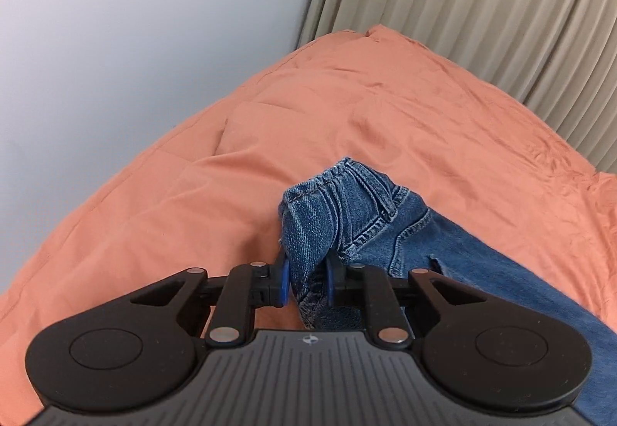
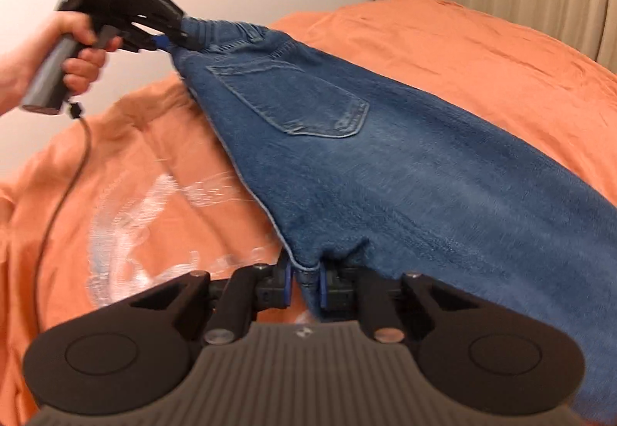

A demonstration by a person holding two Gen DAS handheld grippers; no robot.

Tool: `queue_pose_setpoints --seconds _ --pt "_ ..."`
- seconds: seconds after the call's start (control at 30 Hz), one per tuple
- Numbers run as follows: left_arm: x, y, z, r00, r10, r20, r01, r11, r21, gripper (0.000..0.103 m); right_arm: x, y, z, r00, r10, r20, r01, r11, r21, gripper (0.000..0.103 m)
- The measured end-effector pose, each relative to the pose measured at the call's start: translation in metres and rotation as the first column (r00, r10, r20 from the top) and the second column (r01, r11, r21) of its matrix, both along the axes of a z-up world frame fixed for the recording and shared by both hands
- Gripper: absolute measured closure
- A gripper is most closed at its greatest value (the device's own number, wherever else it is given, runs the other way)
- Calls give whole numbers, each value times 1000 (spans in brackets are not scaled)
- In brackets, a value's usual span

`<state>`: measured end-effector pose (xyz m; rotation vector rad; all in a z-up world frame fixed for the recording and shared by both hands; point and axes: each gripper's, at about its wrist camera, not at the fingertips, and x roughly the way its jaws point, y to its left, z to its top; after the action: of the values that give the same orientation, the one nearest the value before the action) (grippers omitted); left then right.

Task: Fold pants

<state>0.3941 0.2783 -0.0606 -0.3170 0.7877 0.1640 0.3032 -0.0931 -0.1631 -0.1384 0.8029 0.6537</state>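
Observation:
Blue denim pants (image 2: 385, 164) hang stretched between my two grippers above an orange bed cover. My left gripper (image 1: 306, 285) is shut on the waistband corner of the pants (image 1: 339, 210); it also shows in the right wrist view (image 2: 169, 40), held in a hand at upper left. My right gripper (image 2: 304, 285) is shut on the crotch edge of the pants. A back pocket (image 2: 304, 102) faces the right wrist camera. The legs trail off to the right, out of view.
The orange bed cover (image 1: 347, 98) fills the area below. An orange T-shirt with a white print (image 2: 146, 202) lies on the bed under the pants. A beige pleated curtain (image 1: 482, 2) and a white wall (image 1: 135, 40) stand behind the bed.

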Motion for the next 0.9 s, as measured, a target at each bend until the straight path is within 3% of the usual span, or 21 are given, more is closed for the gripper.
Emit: queue_pose_setpoints --seconds 0.07,0.17,0.27,0.37,0.5,0.63,0.7,0.8,0.9 --pt "3 -3 -12 999 -14 -39 16 999 47 84 -13 -3 -5 1000 -28 -10 29 999 16 96" --pt "9 -1 -42 993 8 -121 1 998 71 83 -21 -8 -36 988 -97 -121 103 994 45 98" --pt "11 -4 -61 990 11 -142 3 995 97 81 -28 -14 -61 973 -149 -175 163 985 65 101" --pt "9 -17 -61 990 4 -138 21 984 176 66 -28 -19 -60 961 -174 -215 195 977 81 103" --pt "-10 -42 -34 991 -56 -118 98 918 385 30 -38 -37 -46 947 -202 -250 232 968 99 103" --pt "-35 -54 -1 991 -95 -95 122 930 347 29 -39 -71 -19 929 -260 -264 304 941 145 94" --pt "-46 -63 16 991 -116 -69 131 945 300 29 -39 -98 -2 924 -294 -246 338 927 161 74" --pt "-56 -91 37 982 -186 -44 191 950 248 29 -38 -153 23 891 -390 -233 430 889 157 72" --pt "-63 -126 44 972 -234 -30 234 944 234 29 -41 -226 41 832 -507 -227 546 822 164 71"
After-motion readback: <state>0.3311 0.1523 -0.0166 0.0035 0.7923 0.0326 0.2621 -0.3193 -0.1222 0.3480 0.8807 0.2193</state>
